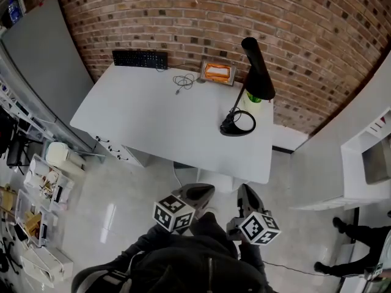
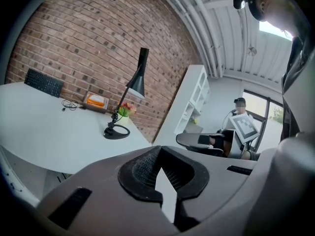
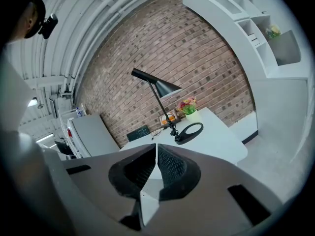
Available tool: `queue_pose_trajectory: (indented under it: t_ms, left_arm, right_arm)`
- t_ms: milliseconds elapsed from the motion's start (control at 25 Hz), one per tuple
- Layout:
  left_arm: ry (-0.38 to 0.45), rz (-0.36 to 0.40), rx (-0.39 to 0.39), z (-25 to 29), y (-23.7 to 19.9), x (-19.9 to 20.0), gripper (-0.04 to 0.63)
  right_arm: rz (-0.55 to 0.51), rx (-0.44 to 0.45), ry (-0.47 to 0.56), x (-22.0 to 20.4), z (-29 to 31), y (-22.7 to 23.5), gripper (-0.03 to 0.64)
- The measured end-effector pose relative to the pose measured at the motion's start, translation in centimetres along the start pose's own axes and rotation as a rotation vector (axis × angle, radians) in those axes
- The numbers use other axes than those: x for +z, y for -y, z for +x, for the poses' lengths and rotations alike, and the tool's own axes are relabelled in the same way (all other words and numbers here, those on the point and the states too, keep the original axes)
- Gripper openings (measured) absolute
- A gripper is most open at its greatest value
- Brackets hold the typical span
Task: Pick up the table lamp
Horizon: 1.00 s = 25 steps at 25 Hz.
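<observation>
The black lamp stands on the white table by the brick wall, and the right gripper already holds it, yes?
No. The table lamp does stand on the white table by the brick wall, but the right gripper holds nothing: the head view shows it well short of the table, jaws shut.

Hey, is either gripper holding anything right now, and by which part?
Nothing is held. The left gripper and the right gripper are both shut and empty; the black metal table lamp stands untouched on the white table.
</observation>
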<state>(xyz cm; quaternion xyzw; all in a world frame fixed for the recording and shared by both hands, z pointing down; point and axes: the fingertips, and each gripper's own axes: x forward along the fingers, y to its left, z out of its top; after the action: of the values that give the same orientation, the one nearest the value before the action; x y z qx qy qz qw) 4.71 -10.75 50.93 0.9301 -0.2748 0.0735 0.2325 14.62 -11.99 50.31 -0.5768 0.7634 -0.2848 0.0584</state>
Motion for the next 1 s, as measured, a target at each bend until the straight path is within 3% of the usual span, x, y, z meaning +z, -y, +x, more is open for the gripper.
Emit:
queue_pose_trajectory:
  t_ms: [680, 1000]
  left_arm:
    - [0.040, -0.011, 0.078, 11.6, -5.2, 4.7, 0.008]
    - [0.025, 0.021, 0.137, 11.7, -7.0, 5.3, 0.009]
  right_arm:
    - [-0.009, 0.041, -0.044, 6.3, 7.5, 9.6, 0.014]
    - [-0.045, 0.176, 0.000, 9.0, 9.7, 7.7, 0.014]
